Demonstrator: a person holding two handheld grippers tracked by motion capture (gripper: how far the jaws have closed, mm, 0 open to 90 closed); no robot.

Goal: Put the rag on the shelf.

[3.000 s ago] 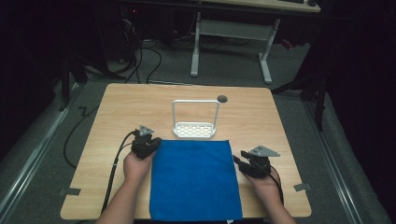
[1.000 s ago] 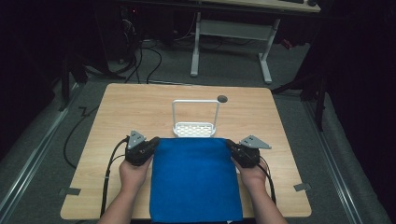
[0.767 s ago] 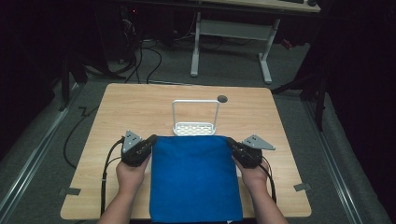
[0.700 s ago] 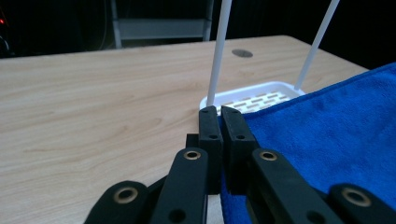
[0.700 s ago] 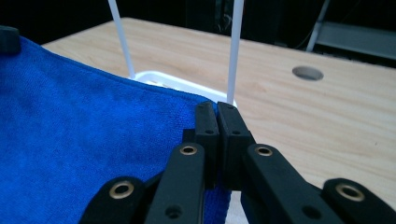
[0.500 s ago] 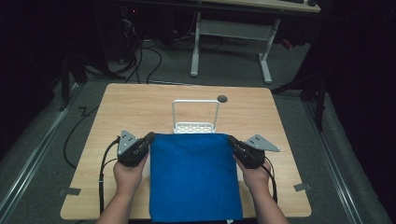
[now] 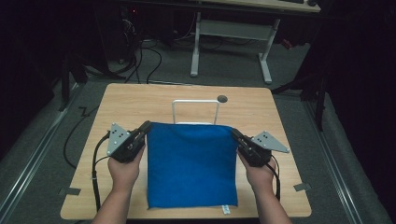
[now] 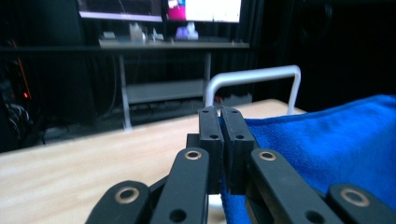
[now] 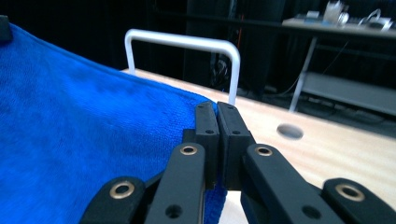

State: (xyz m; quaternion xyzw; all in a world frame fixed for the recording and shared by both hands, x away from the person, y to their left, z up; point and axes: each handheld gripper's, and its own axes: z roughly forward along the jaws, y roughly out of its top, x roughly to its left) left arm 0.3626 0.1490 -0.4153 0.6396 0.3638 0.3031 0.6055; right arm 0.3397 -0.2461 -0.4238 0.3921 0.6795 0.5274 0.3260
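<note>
A blue towel [image 7: 191, 163] hangs stretched between my two grippers above the wooden table [image 7: 140, 100], its far edge raised and its near edge still low by the table's front. My left gripper [image 7: 145, 127] is shut on the towel's far left corner [image 8: 233, 126], and my right gripper [image 7: 233, 133] is shut on the far right corner [image 9: 205, 107]. The blue cloth [image 8: 336, 144] spreads to the right in the left gripper view, and the same cloth [image 9: 84, 140] spreads to the left in the right gripper view.
A white wire rack [image 7: 195, 109] stands just behind the towel's raised edge; its rail [image 8: 254, 77] and hoop [image 9: 187, 44] rise ahead of both grippers. A round hole [image 7: 222, 98] sits in the tabletop farther back. A desk frame [image 7: 229, 42] stands beyond the table.
Both grippers have risen with the towel's far corners, lifting its far edge off the table and in front of the rack's lower part.
</note>
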